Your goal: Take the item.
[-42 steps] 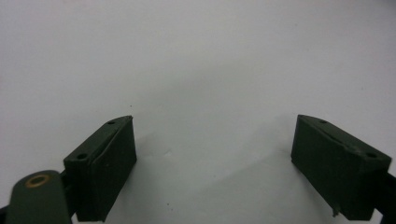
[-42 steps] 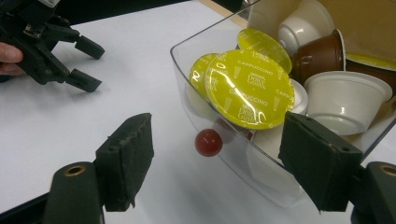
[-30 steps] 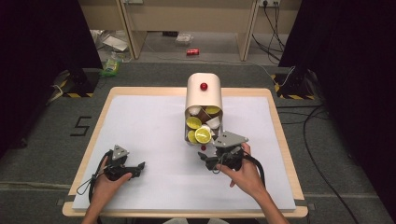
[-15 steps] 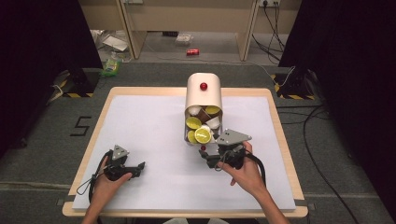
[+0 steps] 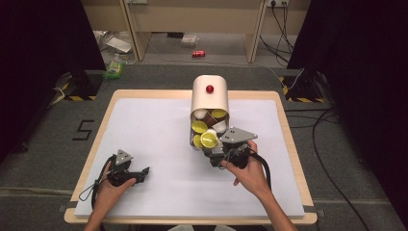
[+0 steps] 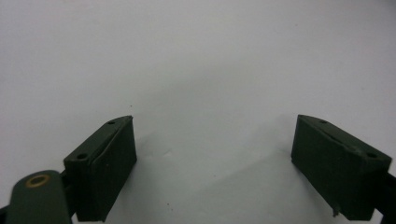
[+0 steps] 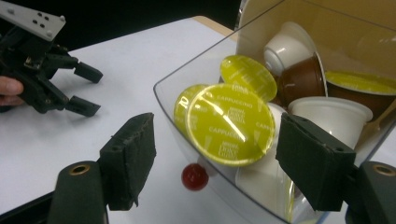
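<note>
Both tongs are wide apart: the right gripper (image 7: 212, 158) at the see-through bin (image 7: 196, 74) of coffee pods (image 7: 229, 123), the left gripper (image 6: 212, 156) over bare white table (image 6: 196, 56).

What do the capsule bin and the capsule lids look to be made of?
Capsule bin: clear, glossy plastic by the look; the capsules show through its wall and light glints on the rim. Its cream cover looks opaque and smooth. Capsule lids: shiny yellow-green foil or film, printed, with bright streak reflections.

capsule bin (image 5: 210, 103) blocking centre, bare mat (image 5: 144, 130) left
</note>
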`<state>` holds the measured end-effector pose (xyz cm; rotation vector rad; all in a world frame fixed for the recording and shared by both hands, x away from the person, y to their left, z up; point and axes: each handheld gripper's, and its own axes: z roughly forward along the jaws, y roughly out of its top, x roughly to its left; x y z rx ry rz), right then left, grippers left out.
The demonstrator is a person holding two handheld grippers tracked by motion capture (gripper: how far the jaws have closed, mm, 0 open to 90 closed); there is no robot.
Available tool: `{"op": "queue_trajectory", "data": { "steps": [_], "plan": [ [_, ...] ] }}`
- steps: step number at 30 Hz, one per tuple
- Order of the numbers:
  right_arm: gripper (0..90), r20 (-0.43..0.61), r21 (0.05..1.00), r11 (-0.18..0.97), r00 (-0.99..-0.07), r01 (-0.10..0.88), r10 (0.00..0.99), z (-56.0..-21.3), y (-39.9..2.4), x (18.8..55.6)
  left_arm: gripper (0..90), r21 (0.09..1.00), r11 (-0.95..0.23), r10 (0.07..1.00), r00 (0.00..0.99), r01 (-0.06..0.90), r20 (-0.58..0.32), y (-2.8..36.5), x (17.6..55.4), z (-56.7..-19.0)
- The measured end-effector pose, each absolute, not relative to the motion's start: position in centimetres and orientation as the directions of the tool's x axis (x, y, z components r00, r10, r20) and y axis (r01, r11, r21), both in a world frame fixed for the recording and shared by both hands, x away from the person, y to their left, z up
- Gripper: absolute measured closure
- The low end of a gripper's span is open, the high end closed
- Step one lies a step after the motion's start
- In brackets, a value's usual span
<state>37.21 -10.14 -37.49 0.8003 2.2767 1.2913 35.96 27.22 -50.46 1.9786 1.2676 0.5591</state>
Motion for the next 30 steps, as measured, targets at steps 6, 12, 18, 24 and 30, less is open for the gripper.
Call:
{"op": "queue_trajectory", "data": {
  "steps": [6,12,18,24,30],
  "plan": [
    [29.7,-0.057,0.872,0.397,-0.747,0.285,0.662,-37.2,-9.6,37.8,13.2,0.756,-0.267,0.905,0.425,0.598,-0.017,27.2,36.0,-50.5],
    [30.2,-0.055,0.872,0.389,-0.729,0.298,0.682,-37.1,-8.9,38.6,13.2,0.756,-0.267,0.905,0.425,0.598,-0.017,27.2,36.0,-50.5],
    [31.2,-0.056,0.86,0.4,-0.72,0.318,0.692,-37.6,-8.2,39.4,13.2,0.756,-0.267,0.905,0.426,0.598,-0.017,27.2,36.0,-50.5],
    [32.0,-0.053,0.851,0.404,-0.711,0.334,0.701,-38.0,-8.2,39.8,13.2,0.756,-0.267,0.905,0.426,0.598,-0.017,27.2,36.0,-50.5],
    [33.4,-0.037,0.85,0.396,-0.709,0.348,0.704,-38.3,-8.2,40.1,13.2,0.756,-0.267,0.905,0.426,0.598,-0.017,27.2,36.0,-50.5]
  ]
}}
